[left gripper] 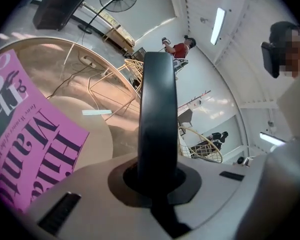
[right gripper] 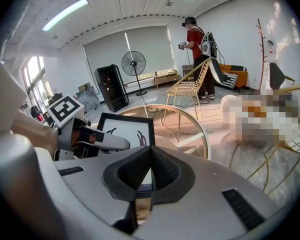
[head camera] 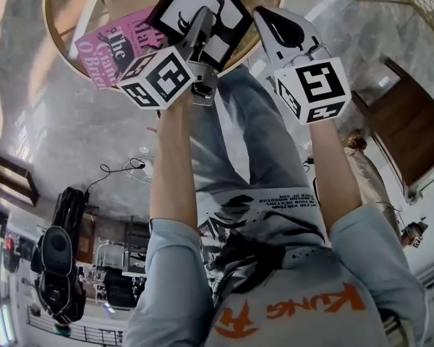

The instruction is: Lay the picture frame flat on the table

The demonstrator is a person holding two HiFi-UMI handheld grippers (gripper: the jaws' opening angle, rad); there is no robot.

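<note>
Gripping the picture frame (head camera: 182, 7) by one edge, with the left gripper (head camera: 202, 20) alone

Nearest in the left gripper view, the jaws are clamped on the frame's dark edge (left gripper: 157, 109), which rises straight up out of their notch. The right gripper (head camera: 271, 20) sits just to the right of that one, its jaws pressed together on nothing (only a thin slit shows low between them). Its tip is close to the frame's right edge, though contact cannot be judged from here. Just past the right gripper's jaws, the frame (right gripper: 122, 129) stands raised off the round table (right gripper: 205, 139), not lying flat. A pink book (head camera: 116, 45) lies on the table to the left of the left gripper. Far beyond the right gripper are a wire chair (right gripper: 187, 86), a standing fan (right gripper: 133, 64) and a person in a red shirt (right gripper: 195, 39).
</note>
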